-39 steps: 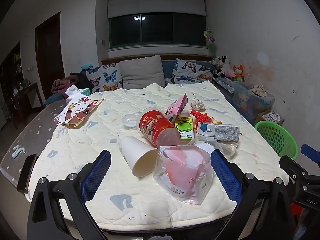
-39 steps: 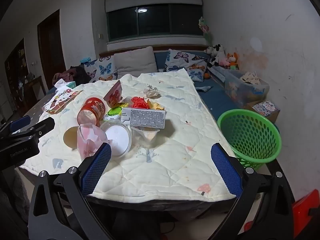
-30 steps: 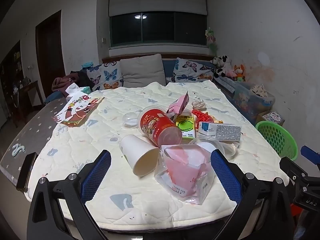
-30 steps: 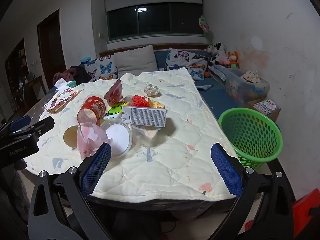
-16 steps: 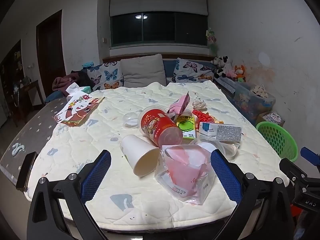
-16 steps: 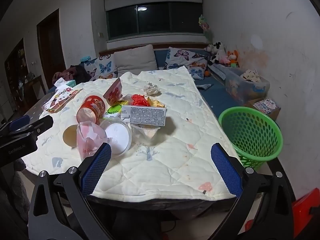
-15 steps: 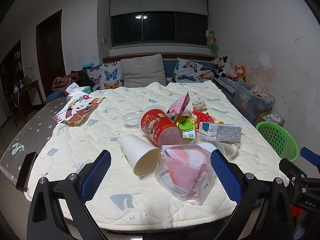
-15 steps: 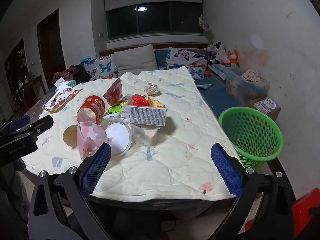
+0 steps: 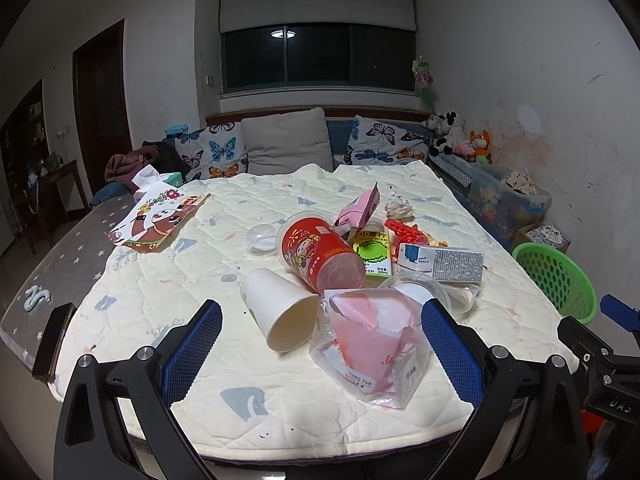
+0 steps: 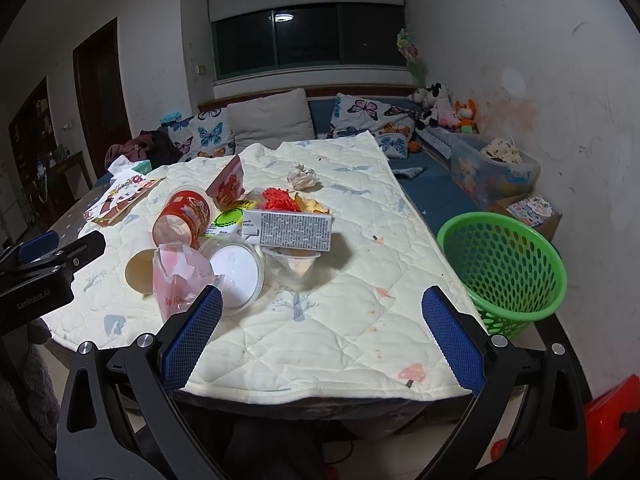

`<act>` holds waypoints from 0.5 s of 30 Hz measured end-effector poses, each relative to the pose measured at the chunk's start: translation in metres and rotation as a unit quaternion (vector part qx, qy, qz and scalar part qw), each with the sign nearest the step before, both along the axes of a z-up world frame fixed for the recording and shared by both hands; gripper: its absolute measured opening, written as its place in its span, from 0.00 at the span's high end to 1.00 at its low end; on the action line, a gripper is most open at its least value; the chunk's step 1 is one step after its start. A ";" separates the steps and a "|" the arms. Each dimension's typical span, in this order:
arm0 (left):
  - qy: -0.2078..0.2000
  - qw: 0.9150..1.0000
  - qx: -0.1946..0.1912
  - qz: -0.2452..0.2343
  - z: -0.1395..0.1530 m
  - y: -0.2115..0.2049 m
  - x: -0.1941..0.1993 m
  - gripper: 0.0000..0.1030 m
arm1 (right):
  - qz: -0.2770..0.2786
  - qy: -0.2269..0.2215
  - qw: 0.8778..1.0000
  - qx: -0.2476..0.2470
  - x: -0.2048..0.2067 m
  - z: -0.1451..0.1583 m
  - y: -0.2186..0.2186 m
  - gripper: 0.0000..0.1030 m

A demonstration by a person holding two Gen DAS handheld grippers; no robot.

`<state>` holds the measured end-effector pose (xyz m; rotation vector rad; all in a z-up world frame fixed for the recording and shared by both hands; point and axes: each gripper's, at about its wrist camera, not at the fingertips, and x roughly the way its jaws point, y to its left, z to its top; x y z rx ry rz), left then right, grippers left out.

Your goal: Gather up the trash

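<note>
A heap of trash lies on the quilted table: a white paper cup on its side, a red noodle cup, a clear bag with pink paper, a grey-white box, a yellow-green carton and a pink carton. The green mesh basket stands on the floor right of the table. My left gripper is open, just short of the cup and bag. My right gripper is open and empty over the table's near edge.
A picture book and tissue box lie at the table's far left. A phone rests on the grey mat. A sofa with pillows lies behind. A toy bin and small box stand by the right wall.
Both views have shifted only slightly. The trash and the basket have not moved, and both grippers stay open.
</note>
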<state>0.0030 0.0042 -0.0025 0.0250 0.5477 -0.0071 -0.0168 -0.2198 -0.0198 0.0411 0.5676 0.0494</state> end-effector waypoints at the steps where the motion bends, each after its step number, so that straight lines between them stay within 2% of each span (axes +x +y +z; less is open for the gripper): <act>1: 0.000 1.000 0.000 0.000 0.000 0.000 0.000 0.06 | 0.000 0.000 1.000 0.000 0.001 0.000 0.000 0.04; 15: 0.001 1.000 -0.003 0.002 -0.003 0.001 -0.001 0.06 | -0.001 0.003 1.000 0.001 0.002 0.000 -0.002 0.04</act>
